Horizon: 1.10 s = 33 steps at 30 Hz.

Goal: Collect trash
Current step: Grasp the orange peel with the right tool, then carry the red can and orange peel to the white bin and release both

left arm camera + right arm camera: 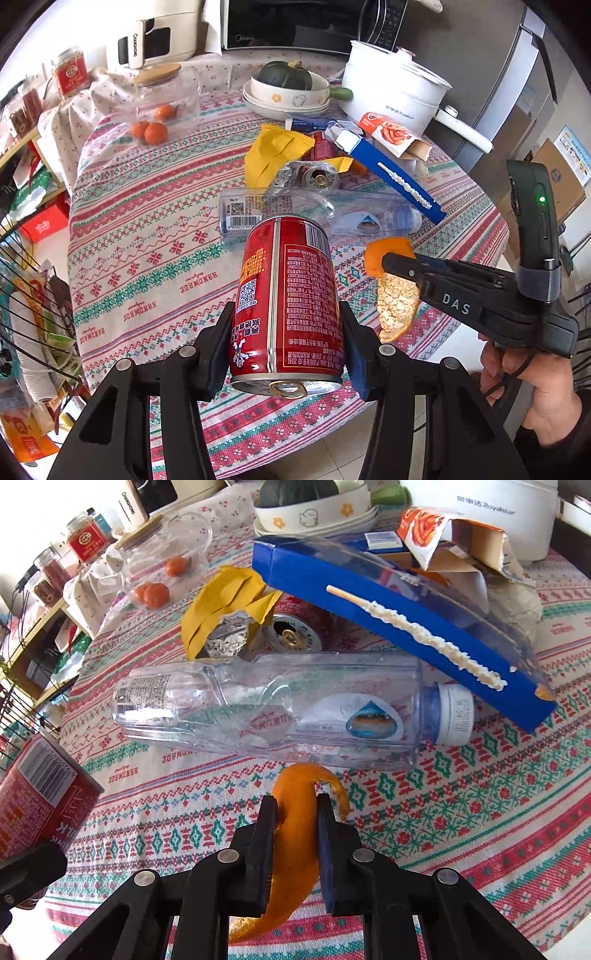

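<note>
My left gripper [286, 325] is shut on a red drink can [290, 295] and holds it above the near edge of the patterned tablecloth [147, 258]. The can also shows in the right wrist view [40, 801] at the left. My right gripper [295, 805] is shut on an orange peel [295, 834], lifted just above the cloth; the peel also shows in the left wrist view [395, 291]. Beyond lie a crushed clear plastic bottle [277, 709], a yellow wrapper [221, 598], a second red can [299, 627], a blue box [406, 627] and a torn snack carton [443, 531].
A glass jar with tangerines [162, 107], stacked bowls holding a squash [288, 88], a white pot [391, 85] and a microwave [295, 22] stand at the table's far side. A wire rack with bags [33, 314] is at the left, below table level.
</note>
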Motion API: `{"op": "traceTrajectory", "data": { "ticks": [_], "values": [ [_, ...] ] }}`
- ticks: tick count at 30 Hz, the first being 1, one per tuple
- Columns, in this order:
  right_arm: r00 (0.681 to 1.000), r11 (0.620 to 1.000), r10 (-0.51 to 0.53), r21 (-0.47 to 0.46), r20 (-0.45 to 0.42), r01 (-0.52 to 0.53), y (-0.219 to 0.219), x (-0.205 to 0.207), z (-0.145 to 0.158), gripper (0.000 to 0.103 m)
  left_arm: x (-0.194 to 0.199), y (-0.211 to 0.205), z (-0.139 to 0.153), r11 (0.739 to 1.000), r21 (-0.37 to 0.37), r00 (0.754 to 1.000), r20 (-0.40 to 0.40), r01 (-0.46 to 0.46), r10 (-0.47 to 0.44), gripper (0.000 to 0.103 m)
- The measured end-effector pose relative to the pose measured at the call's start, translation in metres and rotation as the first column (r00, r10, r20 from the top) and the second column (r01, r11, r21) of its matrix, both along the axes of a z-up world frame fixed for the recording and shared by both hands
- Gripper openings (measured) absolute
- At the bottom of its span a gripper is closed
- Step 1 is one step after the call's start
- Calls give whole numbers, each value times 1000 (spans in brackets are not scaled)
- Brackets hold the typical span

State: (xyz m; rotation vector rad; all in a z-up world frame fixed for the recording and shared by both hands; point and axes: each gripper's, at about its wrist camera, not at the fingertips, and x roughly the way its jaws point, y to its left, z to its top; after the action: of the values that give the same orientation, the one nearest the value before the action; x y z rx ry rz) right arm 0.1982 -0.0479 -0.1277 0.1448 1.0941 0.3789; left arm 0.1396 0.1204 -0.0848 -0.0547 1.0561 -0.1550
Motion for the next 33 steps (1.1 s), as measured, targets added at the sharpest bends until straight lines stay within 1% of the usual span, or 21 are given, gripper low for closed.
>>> {"op": "traceTrajectory", "data": {
  "ticks": [4,8,12,15,20,25,28,31,33],
  "values": [
    [1000,1000,-18,25,11,17,-18,-6,15,17,0,-17,3,1000,-4,1000,3,25,-25,55],
    [998,998,-56,40,28,55,-49,-12,31,17,3,-38,8,999,-18,999,11,50,-50,55],
    [993,994,-111,22,51,110,-88,-18,45,17,7,-68,10,995,-43,996,19,90,-90,55],
    [986,988,-156,7,61,156,-120,-22,53,17,10,-96,10,990,-44,991,22,134,-133,55],
    [968,969,-246,-4,56,246,-186,-35,63,17,14,-149,6,974,-64,976,28,217,-216,55],
    [939,940,-340,-12,43,341,-247,-50,65,17,9,-211,-3,942,-84,946,24,324,-323,55],
    [920,920,-390,-23,28,391,-280,-60,63,17,3,-253,-14,914,-96,918,14,395,-396,55],
    [902,901,-431,-37,8,431,-310,-70,57,17,-3,-296,-28,880,-94,884,-4,465,-468,55],
    [892,891,-451,-57,-6,450,-327,-77,50,17,-5,-321,-39,862,-95,865,-22,498,-502,55]
  ]
}}
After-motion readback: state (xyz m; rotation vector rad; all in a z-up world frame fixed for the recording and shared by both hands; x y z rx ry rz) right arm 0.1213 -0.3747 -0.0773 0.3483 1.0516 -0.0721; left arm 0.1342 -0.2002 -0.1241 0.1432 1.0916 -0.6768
